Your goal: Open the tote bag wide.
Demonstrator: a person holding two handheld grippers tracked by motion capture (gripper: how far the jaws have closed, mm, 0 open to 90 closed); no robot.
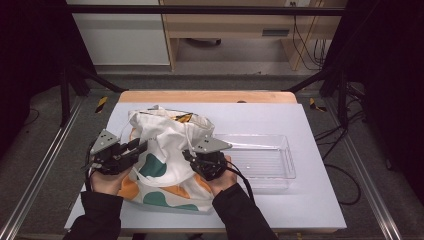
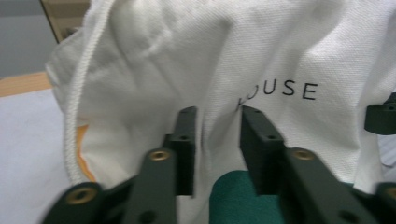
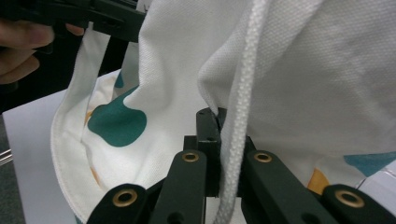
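Observation:
A white cloth drawstring bag (image 1: pixel 167 160) with green and orange blotches lies bunched on the table, its mouth toward the far side. My left gripper (image 1: pixel 141 146) is at the bag's left flank. Its jaws (image 2: pixel 217 112) stand apart, with a fold of white cloth (image 2: pixel 219 70) between them, printed with black letters; the pads do not press on it. My right gripper (image 1: pixel 192 157) is at the bag's right flank. It (image 3: pixel 215 114) is shut on an edge of the bag's cloth, and the white drawstring cord (image 3: pixel 243 93) hangs right in front of its jaws.
A clear plastic tray (image 1: pixel 287 170) lies to the right of the bag, close to my right hand. The pale table top (image 1: pixel 300 205) has free room in front and at the right. A wooden strip (image 1: pixel 207 96) runs along the far edge.

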